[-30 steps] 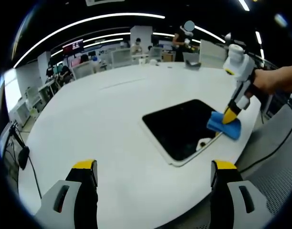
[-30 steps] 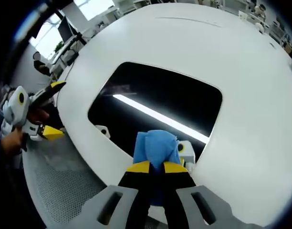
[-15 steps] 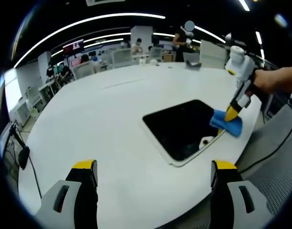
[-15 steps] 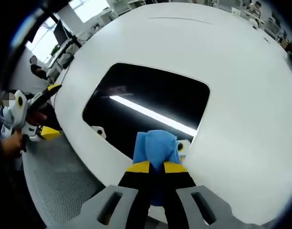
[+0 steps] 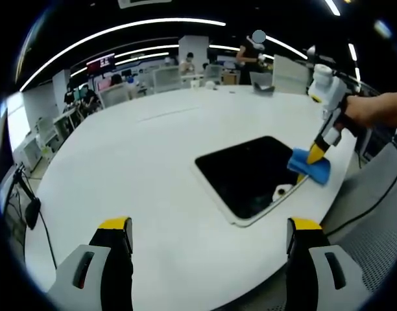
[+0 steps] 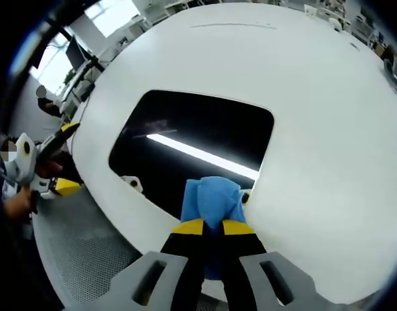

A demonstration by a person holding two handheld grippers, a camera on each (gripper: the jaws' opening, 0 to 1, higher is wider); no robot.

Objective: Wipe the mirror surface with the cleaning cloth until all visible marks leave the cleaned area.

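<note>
Step in hand: you are mid-wipe, by my reading, working the mirror's near right corner.
Cloth: your right gripper has its jaws clamped on the folded blue cleaning cloth, which sits over the corner edge.
Mirror: the dark rounded-rectangle mirror lies flat on the round white table, close to the table's edge.
Left gripper: your left gripper hovers over bare tabletop, jaws spread wide with nothing between them.
Next move: probably a sweep back across the glass; small pale marks near the mirror's near edge look unwiped.
Room: open table beyond the mirror; the rim drops off just behind the cloth.
</note>
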